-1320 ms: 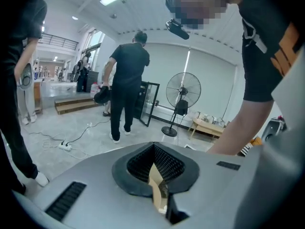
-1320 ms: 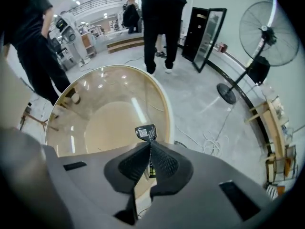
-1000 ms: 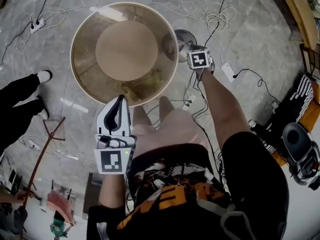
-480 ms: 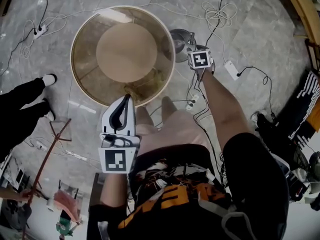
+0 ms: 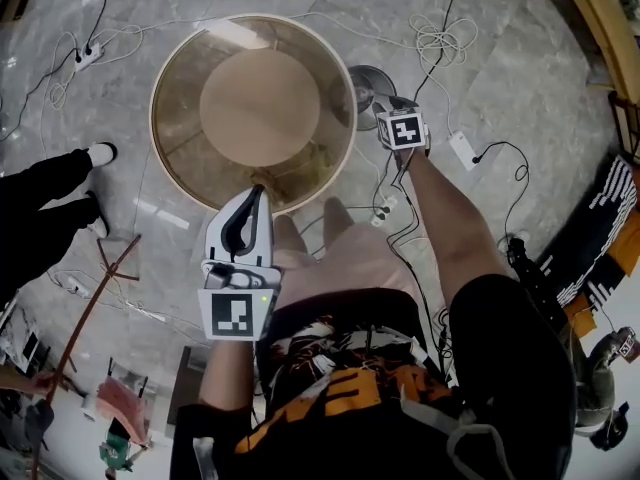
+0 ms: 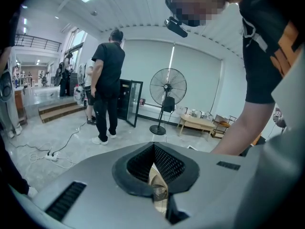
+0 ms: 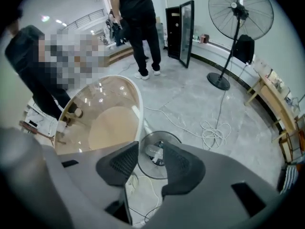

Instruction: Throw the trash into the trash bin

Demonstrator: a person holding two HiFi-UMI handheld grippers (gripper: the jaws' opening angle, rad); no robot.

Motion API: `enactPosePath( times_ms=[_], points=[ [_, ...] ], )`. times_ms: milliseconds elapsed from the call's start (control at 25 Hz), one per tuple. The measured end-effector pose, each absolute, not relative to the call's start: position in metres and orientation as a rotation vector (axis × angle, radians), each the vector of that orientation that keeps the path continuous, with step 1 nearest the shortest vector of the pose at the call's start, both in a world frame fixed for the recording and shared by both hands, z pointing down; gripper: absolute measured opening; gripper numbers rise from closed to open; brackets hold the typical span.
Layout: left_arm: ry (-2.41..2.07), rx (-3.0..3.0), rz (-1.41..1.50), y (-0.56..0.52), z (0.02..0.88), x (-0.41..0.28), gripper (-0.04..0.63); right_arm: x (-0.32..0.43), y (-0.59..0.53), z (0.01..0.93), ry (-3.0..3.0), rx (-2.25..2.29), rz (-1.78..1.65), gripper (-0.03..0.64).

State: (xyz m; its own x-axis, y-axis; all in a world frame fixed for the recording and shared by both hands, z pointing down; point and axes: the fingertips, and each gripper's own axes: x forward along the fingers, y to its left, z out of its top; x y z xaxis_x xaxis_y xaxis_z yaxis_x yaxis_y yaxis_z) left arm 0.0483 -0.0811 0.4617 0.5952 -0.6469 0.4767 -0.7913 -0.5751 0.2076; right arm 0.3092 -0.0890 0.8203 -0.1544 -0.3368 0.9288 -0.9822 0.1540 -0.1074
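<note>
A small round grey trash bin (image 5: 362, 88) stands on the floor right of a big round glass-topped table (image 5: 153, 118). My right gripper (image 5: 398, 116) hangs steeply downward over the bin's right edge. In the right gripper view its jaws (image 7: 151, 159) stand apart and are closing, with nothing between them. Below them is the bin (image 7: 158, 132), with a crumpled clear piece of trash (image 7: 155, 152) lying inside. My left gripper (image 5: 257, 192) is at the table's near rim with its tips together. In the left gripper view (image 6: 153, 146) only tan surface shows through the slit.
Cables and power strips (image 5: 448, 38) trail over the grey floor around the bin. A person's black-clad legs (image 5: 45, 193) stand at the left. A pedestal fan (image 7: 238, 13), a black cabinet (image 7: 180, 27) and a wooden bench (image 7: 274, 97) are farther off.
My left gripper has crept forward to the table's near rim. The right gripper stays over the bin. The bystander's feet at the left have shifted.
</note>
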Motion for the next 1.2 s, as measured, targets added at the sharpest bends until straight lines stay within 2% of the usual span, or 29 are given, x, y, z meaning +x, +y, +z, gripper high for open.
enactPosePath(
  times_ms=[280,560,840,1040,1200],
  points=[
    [-1.268,2.445,0.392,-0.094,0.417,0.009,0.023,0.199,-0.148,0.661,-2.086,1.267,0.777,0.167],
    [-1.393,2.538,0.28,-0.105,0.325,-0.049,0.023,0.092,-0.172,0.417,-2.507,1.329,0.529,0.164],
    [-1.521,2.571,0.117,-0.098,0.213,-0.114,0.023,0.008,-0.132,0.185,-2.864,1.274,0.078,0.164],
    [-1.568,2.64,-0.021,-0.073,0.136,-0.142,0.023,-0.024,-0.089,0.079,-3.004,1.221,-0.125,0.161],
    [-1.595,2.729,-0.075,-0.042,0.085,-0.15,0.023,-0.034,-0.055,0.044,-3.048,1.199,-0.206,0.152]
  ],
)
